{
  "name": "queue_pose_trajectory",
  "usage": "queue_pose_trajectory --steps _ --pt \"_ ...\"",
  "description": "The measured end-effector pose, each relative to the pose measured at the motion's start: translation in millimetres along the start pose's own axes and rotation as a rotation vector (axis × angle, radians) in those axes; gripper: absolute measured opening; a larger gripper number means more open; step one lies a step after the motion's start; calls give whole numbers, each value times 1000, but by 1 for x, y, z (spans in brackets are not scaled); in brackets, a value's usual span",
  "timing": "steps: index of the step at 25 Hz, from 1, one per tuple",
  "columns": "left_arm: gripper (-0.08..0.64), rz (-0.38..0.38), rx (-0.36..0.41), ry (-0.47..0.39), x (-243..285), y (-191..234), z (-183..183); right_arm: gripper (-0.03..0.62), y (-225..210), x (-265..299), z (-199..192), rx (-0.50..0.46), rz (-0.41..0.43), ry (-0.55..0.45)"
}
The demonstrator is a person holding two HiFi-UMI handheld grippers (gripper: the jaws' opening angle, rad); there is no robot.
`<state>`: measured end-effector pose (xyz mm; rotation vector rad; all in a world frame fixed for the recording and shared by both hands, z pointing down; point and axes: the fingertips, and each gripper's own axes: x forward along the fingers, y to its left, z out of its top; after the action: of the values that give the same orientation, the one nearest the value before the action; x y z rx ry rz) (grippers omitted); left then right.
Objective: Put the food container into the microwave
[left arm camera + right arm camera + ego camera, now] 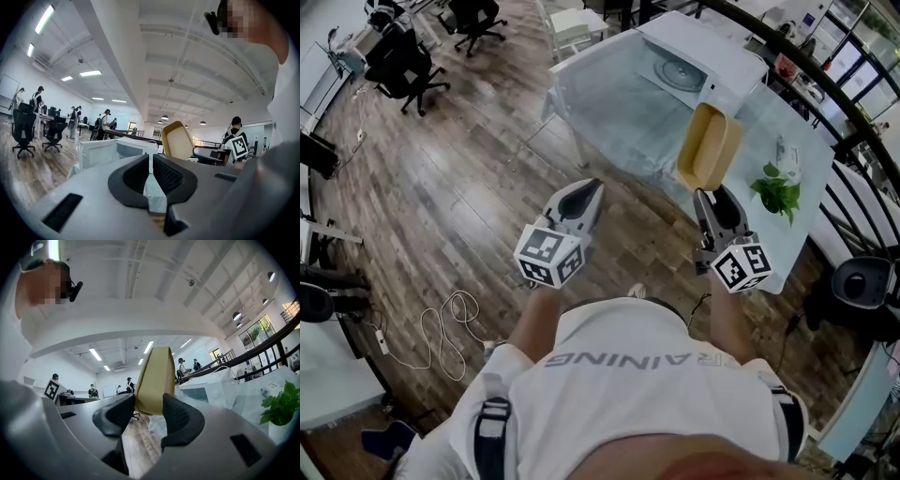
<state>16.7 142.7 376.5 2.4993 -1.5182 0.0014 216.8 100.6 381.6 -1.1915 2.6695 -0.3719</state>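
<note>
The right claw (709, 194) is squeezing the yellow food container (710, 145) by its near edge, so the box stands up on its side in the air. The left claw (594, 186) is pinched closed with nothing in it. The white microwave (694, 66) sits on the far side of the covered table (609, 112), well apart from the box. A little green plant (778, 192) is on the right. So the box is picked up, and that part is done. I think it has yet to go across and inside the microwave. I cannot tell if the door is open.
</note>
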Motion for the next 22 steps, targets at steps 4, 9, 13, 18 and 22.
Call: queue_pose_trajectory --steps 4,9,13,18,22 --pt "51 -3 7 15 32 -12 -5 207 -31 -4 7 -3 4 4" --pt "51 -26 4 28 67 -25 -14 207 -69 -6 4 16 -18 21" --pt "52 -37 -3 32 84 -24 -15 207 -80 -3 1 16 -18 33" --pt "51 -61 -8 36 108 -16 -12 207 -92 8 5 4 -33 26" --pt "52 -85 -11 42 132 -1 -12 207 -106 26 1 6 -57 31"
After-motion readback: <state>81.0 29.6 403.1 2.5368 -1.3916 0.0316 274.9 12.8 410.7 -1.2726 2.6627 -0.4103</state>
